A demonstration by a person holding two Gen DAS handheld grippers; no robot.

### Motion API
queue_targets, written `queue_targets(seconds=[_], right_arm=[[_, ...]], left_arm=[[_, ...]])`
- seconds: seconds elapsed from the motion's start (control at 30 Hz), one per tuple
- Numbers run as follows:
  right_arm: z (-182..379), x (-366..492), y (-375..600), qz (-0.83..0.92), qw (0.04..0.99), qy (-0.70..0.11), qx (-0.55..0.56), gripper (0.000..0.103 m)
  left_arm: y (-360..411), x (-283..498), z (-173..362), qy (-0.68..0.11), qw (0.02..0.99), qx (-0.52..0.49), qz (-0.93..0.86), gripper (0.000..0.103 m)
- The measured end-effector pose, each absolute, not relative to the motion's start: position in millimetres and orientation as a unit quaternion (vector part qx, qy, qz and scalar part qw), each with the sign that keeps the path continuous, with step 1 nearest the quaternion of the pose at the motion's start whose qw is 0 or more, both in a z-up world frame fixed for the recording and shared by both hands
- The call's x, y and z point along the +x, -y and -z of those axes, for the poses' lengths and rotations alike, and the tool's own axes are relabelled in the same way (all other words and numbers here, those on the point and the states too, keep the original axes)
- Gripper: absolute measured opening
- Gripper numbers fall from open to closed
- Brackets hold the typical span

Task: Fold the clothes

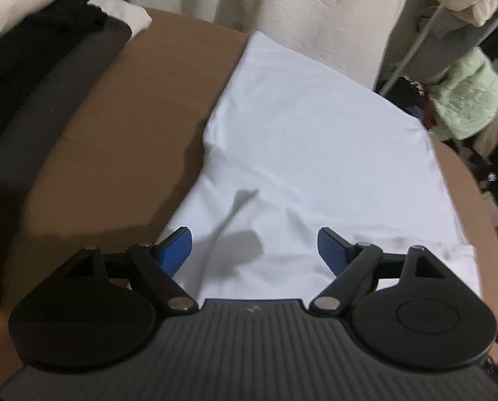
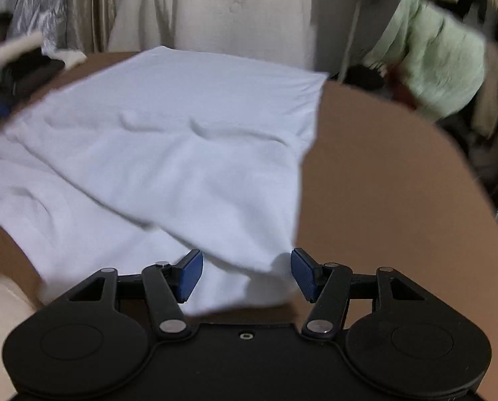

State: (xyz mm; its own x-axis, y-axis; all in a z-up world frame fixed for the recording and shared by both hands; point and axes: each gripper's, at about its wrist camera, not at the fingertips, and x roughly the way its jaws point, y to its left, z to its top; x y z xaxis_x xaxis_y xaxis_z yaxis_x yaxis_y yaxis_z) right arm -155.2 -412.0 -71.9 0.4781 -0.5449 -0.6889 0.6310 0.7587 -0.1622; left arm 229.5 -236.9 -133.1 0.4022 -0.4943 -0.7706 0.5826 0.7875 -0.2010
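White garment (image 1: 302, 153) lying spread across the brown table (image 1: 121, 127), some sort of shirt or similar, can't tell exactly which; it looks partway folded to me, since the right wrist view shows one layer lapped over another with a loose corner (image 2: 265, 257) sitting just ahead of the right gripper (image 2: 246, 275); a few shallow wrinkles run across the middle.

Left gripper (image 1: 255, 249) hangs over the near end of the cloth with its blue pads wide apart and nothing between them; right gripper is spread wide too, empty, that corner lying right in the gap between its fingers but not pinched.

Far left of the table there's a pile of dark clothes (image 1: 31, 67) with something white behind it; could be stuff already folded or stuff waiting, no way to know from this.

My guess on the step: mid-fold on the white piece, between grabs. Next move probably needs both tools closing on an edge or corner, thin cloth lying flat, so the pads have to get low enough to catch just the layer you want; grab both layers and the fold goes crooked.
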Motion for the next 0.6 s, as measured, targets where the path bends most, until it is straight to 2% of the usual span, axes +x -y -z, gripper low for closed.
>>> queue_targets(seconds=[0.13,0.17,0.23,0.27,0.3,0.47,0.5,0.53,0.57,0.6], right_arm=[[77.8,-159.4,415.2,0.356,0.854,-0.369,0.089,0.064],[77.7,-160.0,417.3,0.356,0.854,-0.366,0.098,0.064],[79.5,-157.9,423.0,0.356,0.855,-0.360,0.112,0.064],[81.1,-155.3,428.1,0.357,0.855,-0.354,0.123,0.064],[82.5,-153.4,433.7,0.359,0.856,-0.348,0.135,0.064],[89.3,-144.1,449.2,0.376,0.854,-0.314,0.175,0.063],[91.5,-141.9,449.9,0.379,0.855,-0.315,0.164,0.055],[93.8,-140.0,449.8,0.382,0.855,-0.319,0.147,0.022],[93.9,-140.0,448.4,0.383,0.855,-0.326,0.129,0.004],[88.5,-143.1,443.3,0.393,0.854,-0.325,0.107,0.004]], left_arm=[[247.7,236.5,142.6,-0.419,0.834,0.061,0.353,0.084],[250.4,238.2,145.0,-0.414,0.833,0.064,0.361,0.081],[253.3,232.3,148.2,-0.399,0.838,0.082,0.363,0.029],[254.8,229.2,149.8,-0.392,0.840,0.091,0.364,0.026],[257.7,223.1,145.0,-0.380,0.842,0.108,0.367,0.013],[254.5,216.8,121.1,-0.351,0.858,0.095,0.362,0.011],[254.2,218.0,121.7,-0.351,0.858,0.094,0.362,0.011],[254.0,219.2,122.4,-0.352,0.859,0.093,0.361,0.011],[252.9,218.9,120.4,-0.352,0.859,0.089,0.361,0.010],[251.8,218.5,118.3,-0.352,0.859,0.084,0.361,0.010]])
